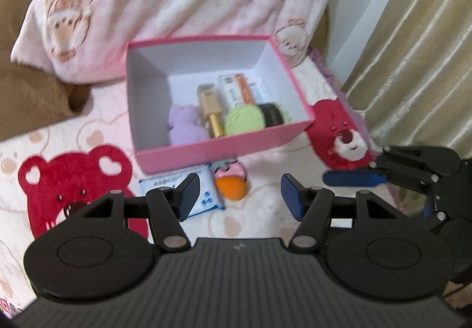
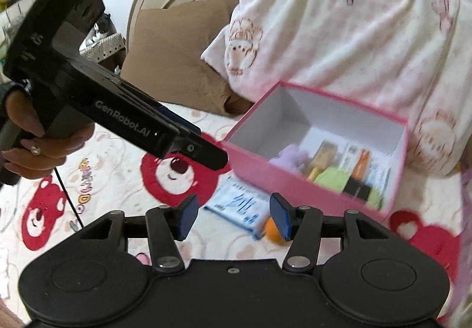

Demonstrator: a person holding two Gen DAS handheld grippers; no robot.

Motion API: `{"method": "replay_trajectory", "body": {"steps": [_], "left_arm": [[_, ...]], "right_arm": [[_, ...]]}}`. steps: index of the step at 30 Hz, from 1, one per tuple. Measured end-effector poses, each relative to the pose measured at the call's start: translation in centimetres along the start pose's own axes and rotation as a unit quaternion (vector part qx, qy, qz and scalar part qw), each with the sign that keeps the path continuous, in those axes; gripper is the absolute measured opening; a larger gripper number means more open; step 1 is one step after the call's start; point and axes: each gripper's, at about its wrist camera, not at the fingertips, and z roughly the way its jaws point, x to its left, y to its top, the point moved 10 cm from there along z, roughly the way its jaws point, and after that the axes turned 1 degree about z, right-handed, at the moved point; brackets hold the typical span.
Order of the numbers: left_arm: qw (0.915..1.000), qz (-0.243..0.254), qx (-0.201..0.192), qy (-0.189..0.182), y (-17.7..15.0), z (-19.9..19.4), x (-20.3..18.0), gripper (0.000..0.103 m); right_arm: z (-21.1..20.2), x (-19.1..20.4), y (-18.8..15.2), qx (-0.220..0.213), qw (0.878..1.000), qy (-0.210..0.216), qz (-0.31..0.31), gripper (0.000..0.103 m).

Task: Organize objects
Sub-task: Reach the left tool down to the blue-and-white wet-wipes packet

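Observation:
An open pink box [image 1: 206, 148] [image 2: 283, 180] stands on the bed. Inside lie a purple plush [image 1: 183, 124], a gold tube [image 1: 211, 112], a green round item [image 1: 243, 120], a black jar [image 1: 273, 114] and white tubes [image 1: 233, 89]. In front of the box lie a blue-white packet [image 1: 206, 195] [image 2: 236, 204] and an orange ball with a pink top [image 1: 230, 186] [image 2: 273, 229]. My left gripper [image 1: 239, 195] is open and empty, just short of the packet and ball. My right gripper [image 2: 233, 217] is open and empty above the packet. The right gripper also shows at the right of the left wrist view [image 1: 354, 179].
A pink-white bear-print pillow [image 1: 177, 3] [image 2: 339, 33] leans behind the box. A brown cushion [image 2: 177, 47] lies to the left. The sheet has red bear prints [image 1: 73, 180] [image 2: 177, 174]. A curtain [image 1: 427, 47] hangs at the right. The other gripper's body [image 2: 88, 92] crosses the right wrist view.

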Motion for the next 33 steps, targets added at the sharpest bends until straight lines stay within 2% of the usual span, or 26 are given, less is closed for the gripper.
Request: {"method": "replay_trajectory", "body": {"steps": [6, 10, 14, 16, 25, 29, 33], "left_arm": [[0.9998, -0.007, -0.004, 0.018, -3.1, 3.3, 3.2, 0.06], [0.9993, -0.027, -0.005, 0.025, -4.9, 6.1, 5.0, 0.06], [0.9981, -0.044, -0.011, 0.04, -6.2, 8.3, 6.8, 0.062], [0.9974, -0.051, -0.015, 0.049, -6.6, 9.0, 7.7, 0.066], [0.9918, -0.08, 0.025, 0.097, -8.9, 12.9, 11.8, 0.071], [0.9893, -0.105, 0.04, 0.094, -9.3, 14.6, 12.6, 0.074], [0.9877, -0.125, 0.02, 0.091, -8.9, 15.2, 12.8, 0.077]], "right_arm": [[3.9, 0.1, -2.9, 0.006, 0.999, 0.027, 0.04, 0.059], [6.5, -0.1, -4.1, -0.013, 1.0, -0.005, 0.027, 0.064], [9.2, -0.5, -5.0, -0.017, 0.999, -0.007, 0.046, 0.069], [10.4, -0.7, -5.5, -0.018, 0.998, -0.002, 0.061, 0.07], [15.4, -2.6, -7.4, 0.01, 0.993, -0.013, 0.115, 0.07], [17.0, -3.3, -7.7, 0.016, 0.992, -0.02, 0.122, 0.07], [17.9, -3.6, -8.1, 0.018, 0.991, -0.021, 0.134, 0.071]]}}
